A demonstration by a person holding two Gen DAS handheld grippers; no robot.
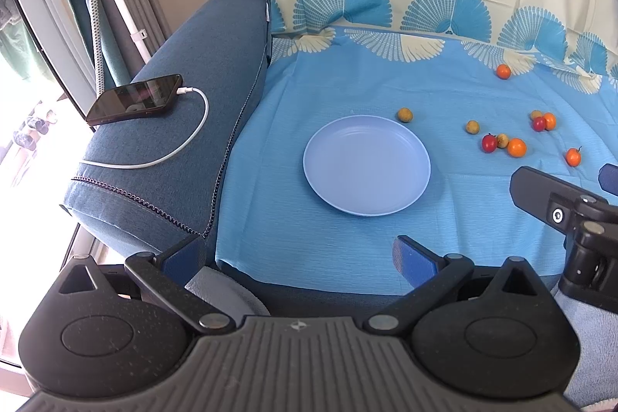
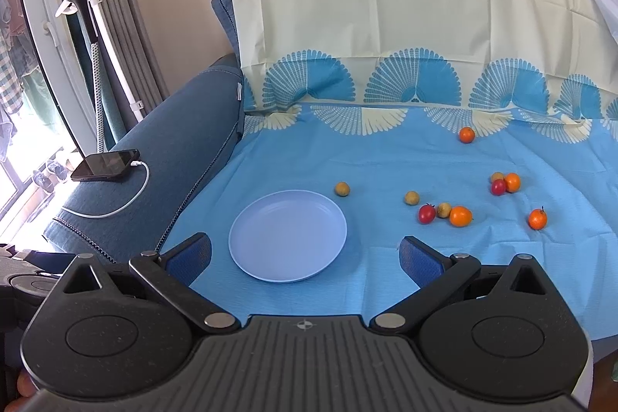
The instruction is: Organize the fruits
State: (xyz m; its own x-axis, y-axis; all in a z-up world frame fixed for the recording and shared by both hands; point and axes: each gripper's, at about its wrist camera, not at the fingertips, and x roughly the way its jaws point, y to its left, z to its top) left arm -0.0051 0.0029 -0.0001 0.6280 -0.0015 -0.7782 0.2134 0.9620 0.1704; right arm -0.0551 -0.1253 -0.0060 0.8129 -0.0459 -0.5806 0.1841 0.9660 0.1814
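Observation:
A pale blue plate (image 1: 367, 195) (image 2: 270, 257) lies bare on the blue cloth (image 1: 309, 126) (image 2: 386, 157) over the sofa seat. To its right are scattered several small fruits: orange kumquats (image 1: 516, 147) (image 2: 460, 216), red cherry tomatoes (image 1: 489, 143) (image 2: 426, 213) and tan longans (image 1: 404, 114) (image 2: 342, 189). One more orange fruit (image 1: 503, 71) (image 2: 466, 134) sits far back. My left gripper (image 1: 297, 253) is open and holds nothing, near the seat's front edge. My right gripper (image 2: 305, 250) is open too, its jaws wide over the plate's near rim, and also shows in the left wrist view (image 1: 560, 195).
A black phone (image 1: 135, 99) (image 2: 106, 165) with a white charging cable (image 1: 185, 141) (image 2: 127, 195) lies on the blue sofa armrest (image 1: 193, 64) at the left. A garment steamer stand (image 2: 96, 37) and curtains are by the window. The cloth's cream part (image 2: 386, 26) drapes over the backrest.

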